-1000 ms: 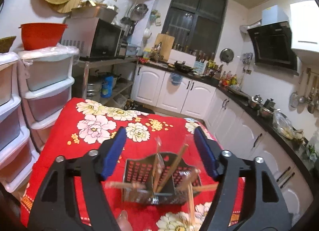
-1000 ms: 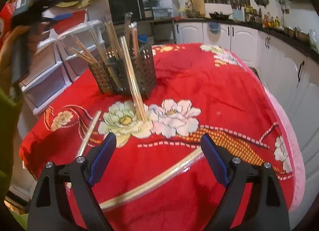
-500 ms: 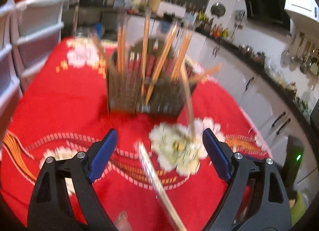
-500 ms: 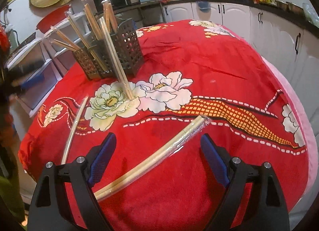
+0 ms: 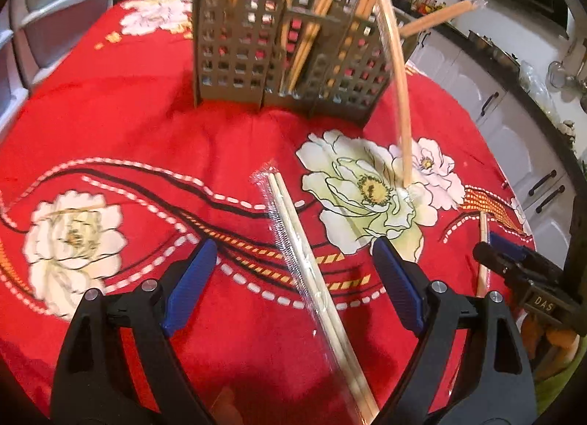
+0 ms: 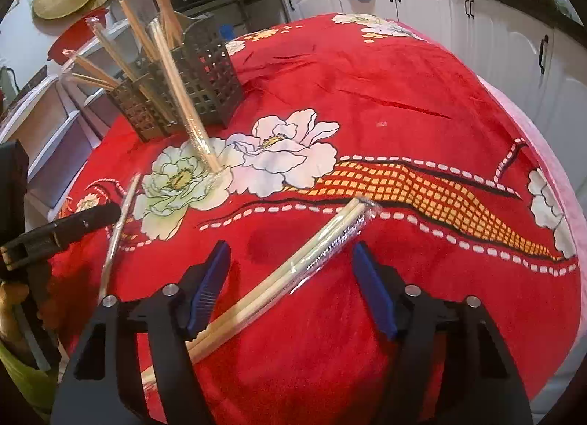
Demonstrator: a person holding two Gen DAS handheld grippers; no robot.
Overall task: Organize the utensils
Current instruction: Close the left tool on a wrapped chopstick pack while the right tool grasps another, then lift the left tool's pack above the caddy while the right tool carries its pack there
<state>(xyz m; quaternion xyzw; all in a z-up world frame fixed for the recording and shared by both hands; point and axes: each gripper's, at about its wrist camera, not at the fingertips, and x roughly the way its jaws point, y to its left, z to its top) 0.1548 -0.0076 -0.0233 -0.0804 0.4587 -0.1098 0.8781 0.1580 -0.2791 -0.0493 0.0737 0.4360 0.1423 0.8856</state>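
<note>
A dark perforated caddy (image 5: 286, 58) stands on the red flowered cloth and holds several wrapped chopstick pairs. One more wrapped pair (image 5: 400, 113) leans against its outside. My left gripper (image 5: 291, 285) is open and low over the cloth, with a wrapped chopstick pair (image 5: 304, 252) lying between its fingers, untouched. My right gripper (image 6: 291, 287) straddles another wrapped pair (image 6: 312, 252) that lies slantwise on the cloth. Its jaws are closing, but the pads do not press on the pair. The caddy (image 6: 190, 91) sits at the far left in the right wrist view.
The red cloth (image 6: 403, 94) covers a round table that drops off at the right. White drawer units (image 5: 55, 3) stand behind at the left, and white cabinets (image 6: 495, 39) line the far wall. The left gripper's fingers (image 6: 80, 221) show at the left edge.
My left gripper has dropped from above the caddy to the cloth in front of it, over a wrapped pair. My right gripper has sunk a little and its jaws have narrowed.
</note>
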